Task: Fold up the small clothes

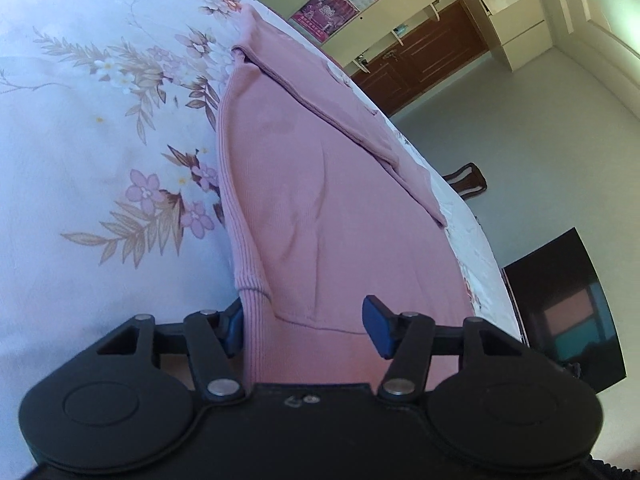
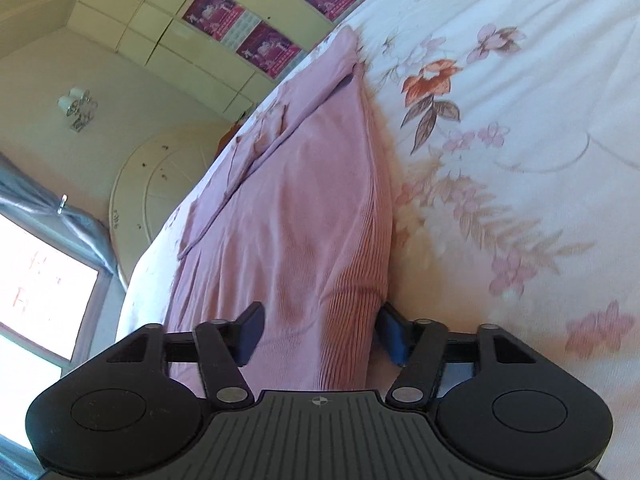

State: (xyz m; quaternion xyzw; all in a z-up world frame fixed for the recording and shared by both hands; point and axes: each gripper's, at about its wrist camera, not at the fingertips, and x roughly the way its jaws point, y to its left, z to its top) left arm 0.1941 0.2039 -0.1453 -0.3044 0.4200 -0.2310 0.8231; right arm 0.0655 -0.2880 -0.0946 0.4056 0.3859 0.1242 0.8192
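A pink ribbed garment (image 1: 320, 184) lies stretched out on a floral bedsheet (image 1: 80, 140). One sleeve is folded across its body. My left gripper (image 1: 304, 326) is open, its blue pads (image 1: 378, 328) on either side of the ribbed hem, with cloth lying between the jaws. In the right wrist view the same garment (image 2: 296, 200) runs away from me on the bedsheet (image 2: 520, 160). My right gripper (image 2: 320, 332) is open too, with the ribbed hem between its blue pads (image 2: 252, 330).
The bed's edge runs along the garment's far side in both views. Beyond it are a grey floor (image 1: 520, 140), a dark cabinet (image 1: 568, 304), a wooden chair (image 1: 468, 180), cream wardrobes with pink posters (image 2: 224, 12) and a bright window (image 2: 40, 280).
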